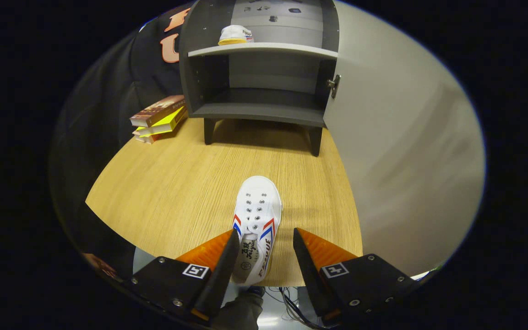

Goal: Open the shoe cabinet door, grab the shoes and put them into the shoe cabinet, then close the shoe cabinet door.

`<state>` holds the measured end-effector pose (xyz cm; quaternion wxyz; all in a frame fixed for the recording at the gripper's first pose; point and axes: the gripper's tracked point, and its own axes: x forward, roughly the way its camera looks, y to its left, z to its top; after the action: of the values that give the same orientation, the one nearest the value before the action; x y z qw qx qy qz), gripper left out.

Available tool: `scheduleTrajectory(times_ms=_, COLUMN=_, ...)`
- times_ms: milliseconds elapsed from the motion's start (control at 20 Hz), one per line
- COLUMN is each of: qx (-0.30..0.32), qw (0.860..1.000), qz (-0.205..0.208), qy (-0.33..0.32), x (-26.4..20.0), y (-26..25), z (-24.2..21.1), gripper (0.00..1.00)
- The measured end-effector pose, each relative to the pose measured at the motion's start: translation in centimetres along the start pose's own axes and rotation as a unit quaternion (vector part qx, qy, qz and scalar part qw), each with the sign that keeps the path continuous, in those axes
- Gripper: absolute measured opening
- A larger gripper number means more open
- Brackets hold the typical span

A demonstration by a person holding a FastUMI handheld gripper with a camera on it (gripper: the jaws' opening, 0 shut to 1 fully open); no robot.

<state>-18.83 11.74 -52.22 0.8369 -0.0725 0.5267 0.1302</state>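
We see a wooden table with the open cabinet at upper centre, and our gripper spread wide around a shoe at bottom centre.

Booth background

Light wood-grain table fills the middle. Stack of books lies at its far left corner, against the dark cloth wall. Pale grey floor with loose cables shows past the table's near edge.

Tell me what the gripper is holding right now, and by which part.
Nothing. The gripper is open, and the heel end of the white shoe lies on the table between its fingers, clear of the right one.
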Motion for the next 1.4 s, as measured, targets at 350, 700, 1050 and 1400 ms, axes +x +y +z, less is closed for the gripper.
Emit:
scheduleTrajectory(times_ms=350, qx=-0.024, qw=0.999, qz=-0.010, qy=0.044, x=5.0, y=-0.6, z=-3.2, gripper=0.66)
scheduleTrajectory(times_ms=700, qx=-0.012, qw=0.998, qz=0.019, qy=0.058, x=6.8, y=0.3, z=-3.9, gripper=0.51)
scheduleTrajectory(times_ms=1050, qx=0.032, qw=0.997, qz=0.005, qy=0.063, x=7.3, y=-0.2, z=-3.9, gripper=0.15)
scheduleTrajectory(times_ms=1400, qx=0.034, qw=0.998, qz=0.019, qy=0.053, x=6.6, y=-0.8, z=-2.7, gripper=0.01)
